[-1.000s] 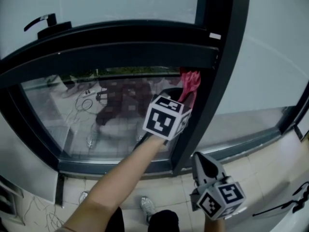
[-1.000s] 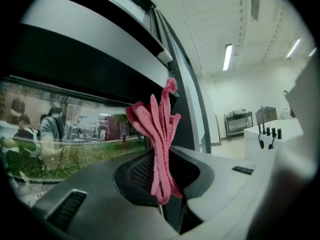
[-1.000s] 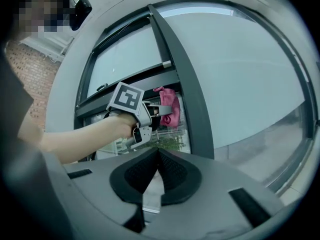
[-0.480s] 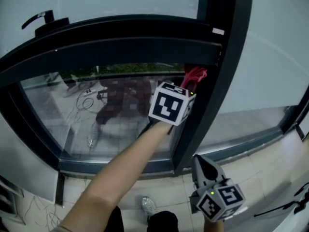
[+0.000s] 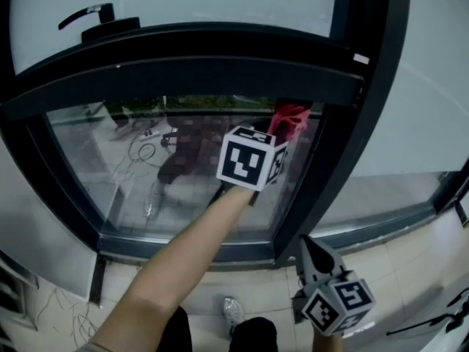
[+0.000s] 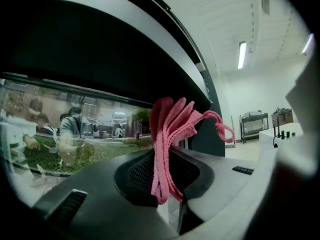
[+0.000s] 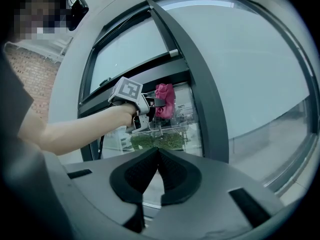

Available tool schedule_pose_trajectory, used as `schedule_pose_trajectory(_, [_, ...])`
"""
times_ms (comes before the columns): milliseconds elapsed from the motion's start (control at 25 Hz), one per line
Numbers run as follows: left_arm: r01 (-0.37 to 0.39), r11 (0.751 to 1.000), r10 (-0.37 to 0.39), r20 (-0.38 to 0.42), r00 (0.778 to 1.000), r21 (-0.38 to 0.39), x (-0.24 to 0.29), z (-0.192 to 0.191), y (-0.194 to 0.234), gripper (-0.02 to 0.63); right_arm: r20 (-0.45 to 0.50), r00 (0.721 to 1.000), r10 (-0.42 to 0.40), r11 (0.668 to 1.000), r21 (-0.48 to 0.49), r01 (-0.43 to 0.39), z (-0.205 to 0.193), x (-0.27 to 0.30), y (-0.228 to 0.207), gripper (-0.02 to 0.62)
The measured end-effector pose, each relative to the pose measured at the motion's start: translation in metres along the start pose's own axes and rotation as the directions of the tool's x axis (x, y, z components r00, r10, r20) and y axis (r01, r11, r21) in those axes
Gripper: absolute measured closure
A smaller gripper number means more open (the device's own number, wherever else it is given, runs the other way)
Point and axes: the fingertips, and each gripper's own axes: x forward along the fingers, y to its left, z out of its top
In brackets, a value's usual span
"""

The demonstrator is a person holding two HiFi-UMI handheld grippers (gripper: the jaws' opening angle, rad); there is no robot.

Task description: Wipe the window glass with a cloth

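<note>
Cloth (image 6: 170,129), pink, sits clamped in left gripper (image 6: 167,181) at window glass (image 5: 110,160); right gripper (image 7: 157,156) jaws closed on nothing

Indoor lab or workshop hall, large window glass (image 5: 95,160) in dark metal frame (image 5: 330,152), pale tiled floor (image 5: 396,270), white ceiling with strip lights (image 6: 242,54), equipment racks (image 6: 255,124) along far wall, loose cables (image 5: 51,310) on floor.

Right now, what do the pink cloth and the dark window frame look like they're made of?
The pink cloth looks like soft pile fabric, probably microfibre or terry: it has a fuzzy nap and limp folded layers. The window frame looks like coated metal, dark grey and smooth with a dull sheen and crisp edges, though it could be plastic.
</note>
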Motion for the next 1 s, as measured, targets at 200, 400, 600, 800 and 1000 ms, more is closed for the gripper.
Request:
schedule_pose_trajectory(200, [-0.047,0.999,0.047,0.004,0.999,-0.009,-0.028,-0.003,0.031,0.541,-0.005,1.000,0.029,1.000,-0.004,-0.029,0.000,0.011,0.018,0.603])
schedule_pose_trajectory(400, [-0.090,0.996,0.090,0.014,0.996,-0.007,-0.059,-0.002,0.067,0.541,-0.010,0.999,0.053,0.999,-0.009,-0.053,0.003,0.030,0.044,0.603])
schedule_pose_trajectory(600, [-0.135,0.991,0.135,0.016,0.991,-0.011,-0.091,-0.006,0.103,0.541,-0.024,0.995,0.094,0.995,-0.017,-0.094,0.005,0.052,0.075,0.603])
schedule_pose_trajectory(800, [-0.176,0.984,0.176,0.002,0.984,-0.005,-0.123,-0.011,0.133,0.541,-0.044,0.991,0.124,0.991,-0.043,-0.125,0.005,0.072,0.105,0.603])
schedule_pose_trajectory(1000, [-0.229,0.973,0.229,-0.007,0.973,0.008,-0.153,-0.018,0.168,0.541,-0.091,0.988,0.125,0.989,-0.066,-0.132,0.000,0.094,0.132,0.603])
